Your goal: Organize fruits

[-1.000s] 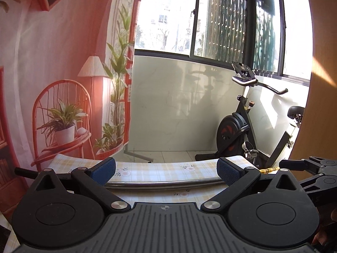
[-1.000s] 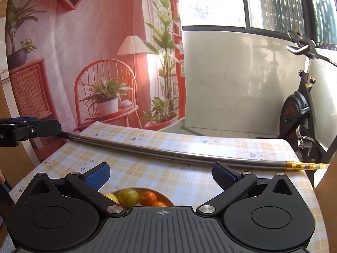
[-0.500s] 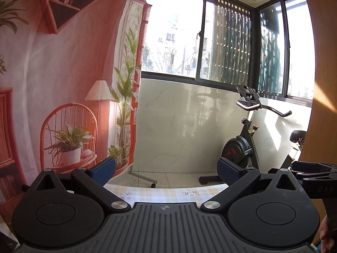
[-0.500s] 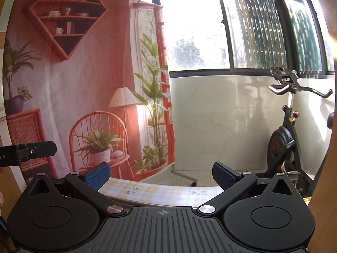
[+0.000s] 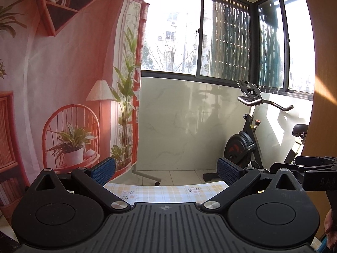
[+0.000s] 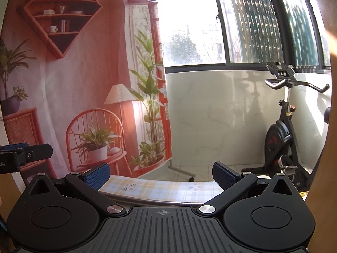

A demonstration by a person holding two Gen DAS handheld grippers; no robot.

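Note:
No fruit or bowl shows in either view now. My left gripper (image 5: pixel 166 171) is open and empty, raised and pointing level across the room over the far edge of the checked tablecloth (image 5: pixel 166 191). My right gripper (image 6: pixel 161 174) is open and empty, also raised. The tablecloth's far edge (image 6: pixel 160 188) and a metal rod (image 6: pixel 147 199) lying on it show below it. The right gripper's side shows at the right edge of the left wrist view (image 5: pixel 311 170). The left gripper's side shows at the left edge of the right wrist view (image 6: pixel 25 155).
A printed backdrop (image 5: pixel 63 84) of a chair, lamp and plants hangs behind the table on the left. An exercise bike (image 5: pixel 248 139) stands on the tiled floor at the right, below the windows. A wooden panel (image 5: pixel 324 84) borders the right side.
Both grippers tilted upward from the table. The fruit bowl and most of the tablecloth and rod dropped out of view; only the table's far edge shows.

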